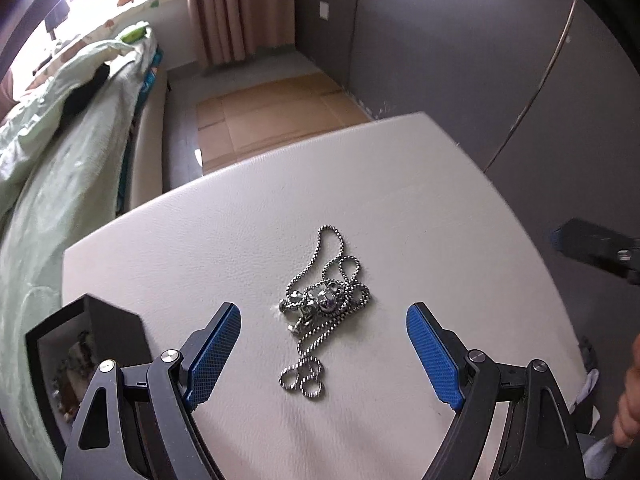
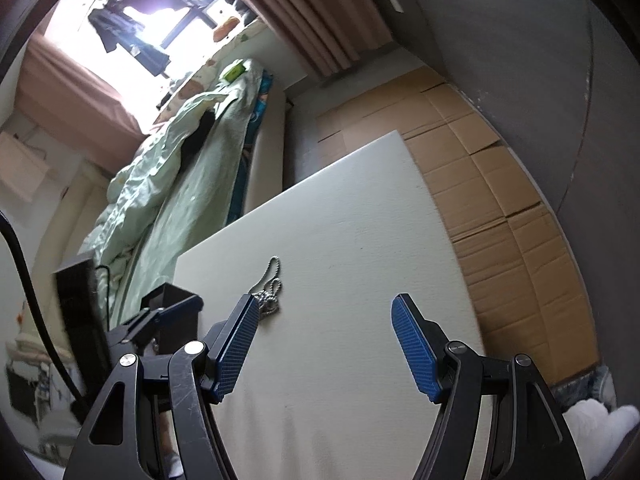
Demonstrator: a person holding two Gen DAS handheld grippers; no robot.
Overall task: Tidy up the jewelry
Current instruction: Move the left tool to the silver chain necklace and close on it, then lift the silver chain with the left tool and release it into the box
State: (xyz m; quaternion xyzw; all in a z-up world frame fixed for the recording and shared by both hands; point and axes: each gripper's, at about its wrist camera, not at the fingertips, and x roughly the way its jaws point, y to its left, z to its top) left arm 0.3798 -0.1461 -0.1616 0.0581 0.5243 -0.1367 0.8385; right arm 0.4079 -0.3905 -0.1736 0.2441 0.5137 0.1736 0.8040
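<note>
A silver chain necklace (image 1: 322, 300) with a round pendant lies in a loose heap on the white table (image 1: 420, 200). My left gripper (image 1: 323, 312) is open, its blue pads on either side of the heap, just above it. A black open box (image 1: 84, 348) with jewelry inside stands at the table's left edge, beside the left finger. My right gripper (image 2: 325, 312) is open and empty above the table; the necklace (image 2: 270, 292) lies partly behind its left finger. The left gripper (image 2: 168, 316) and the black box (image 2: 176, 304) show at the left of the right wrist view.
A bed with a green quilt (image 1: 60, 160) runs along the left. Flattened cardboard (image 2: 500, 200) covers the floor beyond and right of the table. A grey wardrobe wall (image 1: 480, 60) stands at the right. A hand (image 1: 628, 400) shows at the right edge.
</note>
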